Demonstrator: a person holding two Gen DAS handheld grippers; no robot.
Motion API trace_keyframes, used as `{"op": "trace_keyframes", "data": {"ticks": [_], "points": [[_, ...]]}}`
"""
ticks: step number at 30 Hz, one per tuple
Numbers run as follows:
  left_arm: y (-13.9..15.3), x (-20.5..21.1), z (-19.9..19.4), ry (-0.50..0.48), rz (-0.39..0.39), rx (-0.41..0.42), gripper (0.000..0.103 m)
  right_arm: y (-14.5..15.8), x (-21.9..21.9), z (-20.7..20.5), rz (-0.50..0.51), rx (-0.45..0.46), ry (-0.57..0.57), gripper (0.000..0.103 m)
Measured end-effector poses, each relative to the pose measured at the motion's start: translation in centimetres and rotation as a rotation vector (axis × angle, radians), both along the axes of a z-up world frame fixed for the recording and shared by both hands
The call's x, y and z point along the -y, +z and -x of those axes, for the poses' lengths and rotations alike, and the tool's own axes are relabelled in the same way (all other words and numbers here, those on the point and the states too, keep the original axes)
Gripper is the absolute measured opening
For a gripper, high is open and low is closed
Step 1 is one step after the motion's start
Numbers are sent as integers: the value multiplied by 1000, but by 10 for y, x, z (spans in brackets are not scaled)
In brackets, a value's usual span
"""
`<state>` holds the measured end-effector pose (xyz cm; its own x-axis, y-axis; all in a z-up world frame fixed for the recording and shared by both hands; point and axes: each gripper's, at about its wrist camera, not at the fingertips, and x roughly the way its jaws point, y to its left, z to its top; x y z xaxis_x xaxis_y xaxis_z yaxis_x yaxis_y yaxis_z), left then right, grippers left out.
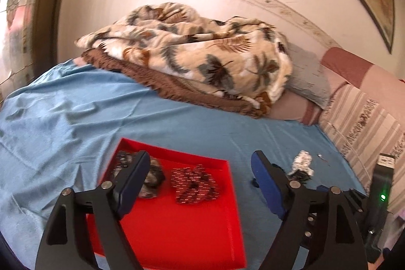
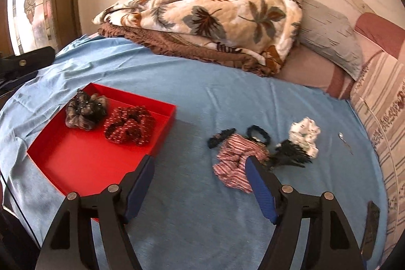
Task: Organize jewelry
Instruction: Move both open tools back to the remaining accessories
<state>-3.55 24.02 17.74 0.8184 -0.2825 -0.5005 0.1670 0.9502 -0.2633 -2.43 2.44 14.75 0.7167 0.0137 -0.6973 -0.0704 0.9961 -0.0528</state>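
A red tray (image 1: 177, 232) lies on the blue bedsheet. In it sit a grey-brown scrunchie (image 2: 84, 113) and a red patterned scrunchie (image 2: 129, 124). My left gripper (image 1: 200, 158) hangs open above the tray, its left finger hiding part of the grey-brown scrunchie (image 1: 154, 179). Nothing is between its pads. My right gripper (image 2: 200, 163) is open over the sheet, just right of the tray (image 2: 76, 158). Its right fingertip overlaps a pink striped scrunchie (image 2: 233, 161). Beyond lie a black hair tie (image 2: 258, 133), a black claw clip (image 2: 291, 156) and a white scrunchie (image 2: 305, 136).
A leaf-patterned blanket (image 2: 202, 17) and a grey pillow (image 2: 334, 37) are heaped at the far side of the bed. A small silvery item (image 2: 341, 137) lies near the striped right edge. A dark flat object (image 2: 370, 227) rests at the near right.
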Motion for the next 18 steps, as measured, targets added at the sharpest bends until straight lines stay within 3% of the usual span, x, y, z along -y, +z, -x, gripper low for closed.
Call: {"op": "trace_keyframes", "data": {"ticks": [18], "points": [[-5, 69, 16, -115, -146, 2, 85, -21, 72, 19, -28, -25, -120, 79]]}}
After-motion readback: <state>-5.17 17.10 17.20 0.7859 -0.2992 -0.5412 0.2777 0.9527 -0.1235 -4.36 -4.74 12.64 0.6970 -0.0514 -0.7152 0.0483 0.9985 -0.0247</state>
